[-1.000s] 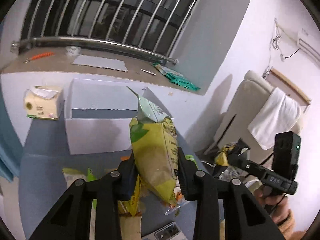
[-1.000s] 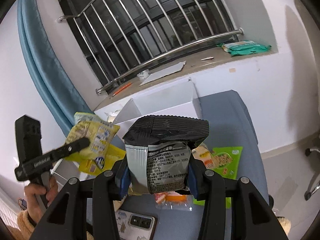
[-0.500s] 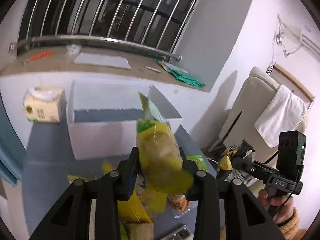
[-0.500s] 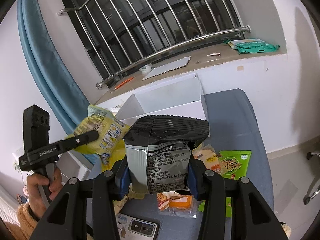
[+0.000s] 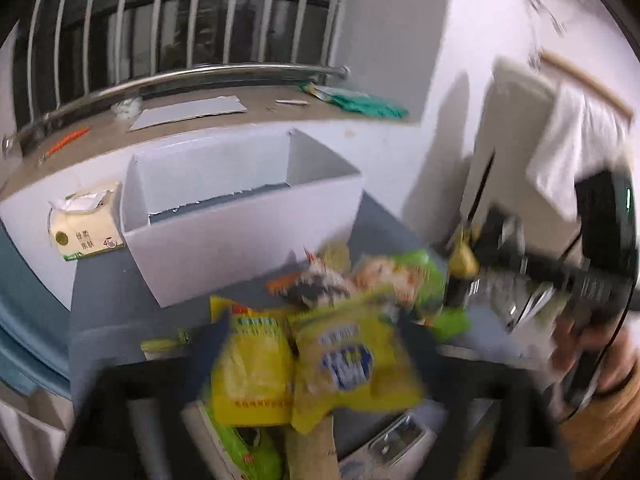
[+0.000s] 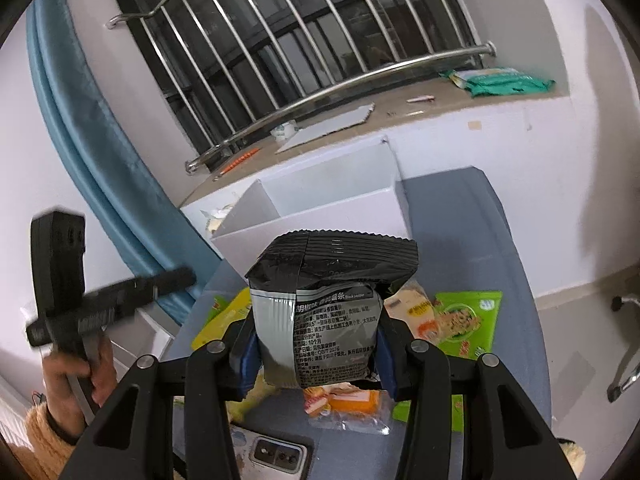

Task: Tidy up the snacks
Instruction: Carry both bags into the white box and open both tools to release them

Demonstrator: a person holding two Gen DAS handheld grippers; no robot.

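Observation:
My right gripper [image 6: 314,354] is shut on a black and silver snack bag [image 6: 324,308], held upright above the blue-grey table [image 6: 472,220]. In front of it stands an open white box [image 6: 320,208]. The left wrist view is blurred by motion: my left gripper [image 5: 308,364] has its fingers on either side of a yellow snack bag [image 5: 352,360], over a pile of yellow and green snack packs [image 5: 248,372]. The white box [image 5: 240,236] stands beyond the pile. From the right wrist view the left gripper [image 6: 120,292] shows no bag.
A tissue pack [image 5: 86,228] stands left of the box. A phone [image 6: 276,454] lies at the table's near edge. Green [image 6: 468,320] and orange [image 6: 344,400] snack packs lie on the table. A barred window and sill are behind, a blue curtain [image 6: 80,128] at left.
My left gripper has swung fast down toward the snack pile, and the yellow bag that stood upright between its fingers now lies low among the packs. My right gripper keeps its hold on the black bag.

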